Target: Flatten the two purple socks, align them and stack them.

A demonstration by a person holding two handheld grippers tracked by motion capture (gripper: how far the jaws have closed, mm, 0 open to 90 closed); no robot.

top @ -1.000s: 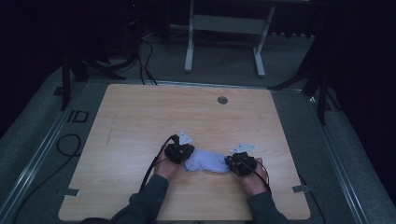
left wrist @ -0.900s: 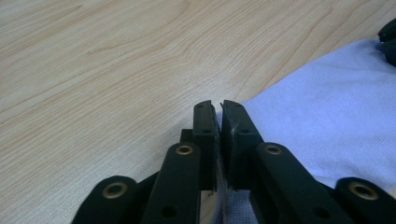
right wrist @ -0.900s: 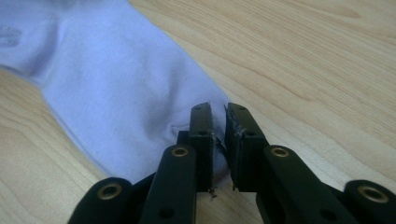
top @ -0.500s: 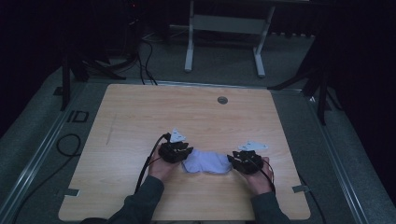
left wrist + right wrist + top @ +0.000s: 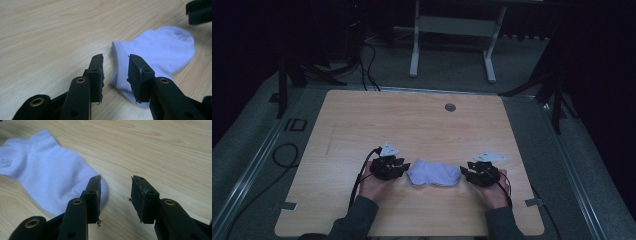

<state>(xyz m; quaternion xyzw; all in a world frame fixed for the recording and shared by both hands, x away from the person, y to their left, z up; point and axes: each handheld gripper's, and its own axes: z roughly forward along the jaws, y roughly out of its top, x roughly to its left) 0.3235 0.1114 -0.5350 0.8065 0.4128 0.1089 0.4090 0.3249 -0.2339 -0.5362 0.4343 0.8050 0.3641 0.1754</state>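
Note:
A pale lilac-white sock [image 5: 434, 173] lies flat on the wooden table [image 5: 412, 125], near its front edge. My left gripper [image 5: 401, 168] stands just off the sock's left end, my right gripper [image 5: 464, 173] just off its right end. Both have just been opening and have nothing between their pads. In the left gripper view the sock [image 5: 155, 50] lies beyond the parted jaws of the left gripper [image 5: 115, 76], with its cuff end nearest. In the right gripper view the sock [image 5: 50, 175] lies to the left of the right gripper [image 5: 116, 197], its edge behind the left pad.
A round grommet [image 5: 450, 107] sits near the table's far edge. Cables [image 5: 362, 172] trail from both grippers toward the person's sleeves. A metal stand [image 5: 452, 35] and floor cables lie beyond the table.
Both grippers have let go of the sock and drawn apart, the left one leftward and the right one rightward. The sock now lies flat between them.

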